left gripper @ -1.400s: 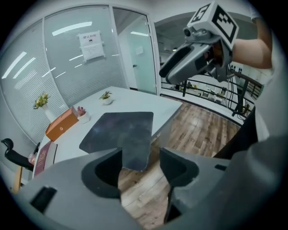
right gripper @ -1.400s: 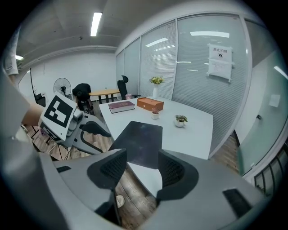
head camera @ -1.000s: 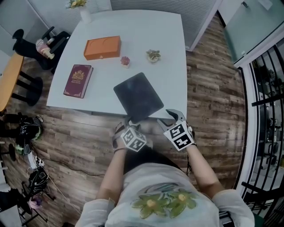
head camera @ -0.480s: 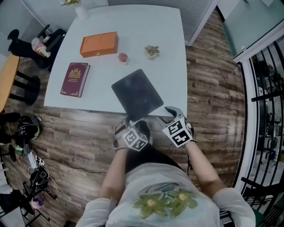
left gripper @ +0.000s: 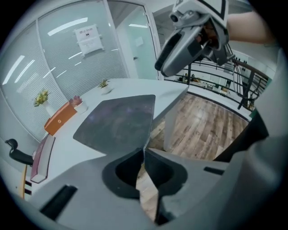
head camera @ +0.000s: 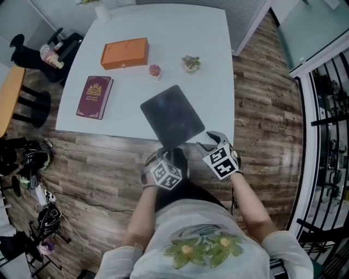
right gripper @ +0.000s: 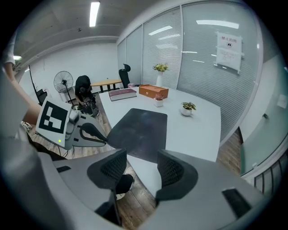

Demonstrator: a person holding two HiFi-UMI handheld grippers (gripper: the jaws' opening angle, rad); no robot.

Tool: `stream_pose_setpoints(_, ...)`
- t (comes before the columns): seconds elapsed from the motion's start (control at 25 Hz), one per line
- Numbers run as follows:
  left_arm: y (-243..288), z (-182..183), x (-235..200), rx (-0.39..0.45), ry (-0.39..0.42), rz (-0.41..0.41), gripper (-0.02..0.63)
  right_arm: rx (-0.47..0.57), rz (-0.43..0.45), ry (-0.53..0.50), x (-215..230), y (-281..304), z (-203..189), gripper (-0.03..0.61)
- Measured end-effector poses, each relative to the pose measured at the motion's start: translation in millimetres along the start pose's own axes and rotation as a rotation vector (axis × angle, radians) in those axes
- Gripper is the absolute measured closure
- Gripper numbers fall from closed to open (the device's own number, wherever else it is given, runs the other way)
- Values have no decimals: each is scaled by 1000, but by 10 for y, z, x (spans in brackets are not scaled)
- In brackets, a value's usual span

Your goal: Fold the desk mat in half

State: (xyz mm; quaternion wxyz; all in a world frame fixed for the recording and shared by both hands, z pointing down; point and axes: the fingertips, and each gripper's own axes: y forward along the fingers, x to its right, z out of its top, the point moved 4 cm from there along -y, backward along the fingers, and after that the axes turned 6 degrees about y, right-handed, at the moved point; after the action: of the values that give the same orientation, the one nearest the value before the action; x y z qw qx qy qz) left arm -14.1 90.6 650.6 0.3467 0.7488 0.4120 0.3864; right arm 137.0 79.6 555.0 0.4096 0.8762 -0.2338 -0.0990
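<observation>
The dark grey desk mat [head camera: 172, 115] lies flat and askew on the white table [head camera: 212, 43], its near corner sticking out over the front edge. My left gripper [head camera: 166, 150] has just been closing its jaws and now pinches that near corner [left gripper: 145, 143]; the thin mat edge runs between the pads. The right gripper view shows the mat [right gripper: 139, 130] with the left gripper [right gripper: 96, 134] at its corner. My right gripper [head camera: 206, 143] hovers open at the table's front edge, just right of the mat, nothing between its fingers [right gripper: 173, 173].
On the table behind the mat are an orange box [head camera: 125, 53], a dark red book [head camera: 94, 97] and two small potted plants [head camera: 155, 71] [head camera: 191, 63]. A vase [head camera: 101, 11] stands at the far edge. A chair [head camera: 32, 54] is at the left, on the wooden floor.
The left gripper's jaws have closed onto the mat's near corner. The right gripper has sunk slightly beside the table edge. The mat has not moved.
</observation>
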Motion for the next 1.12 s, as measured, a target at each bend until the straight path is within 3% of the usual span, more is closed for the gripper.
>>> stream_pose_setpoints(0.24, -153, 79, -116, 37, -114, -46, 597, -23, 6, -10, 39, 55, -2, 359)
stream_pose_setpoints(0.68, -316, 188, -367, 94, -229, -53, 598, -92, 5, -48, 112, 219, -90, 359)
stream_pose_setpoints(1.12, -369, 291, -637, 115, -267, -39, 600, -129, -26, -152, 265, 435, -96, 359)
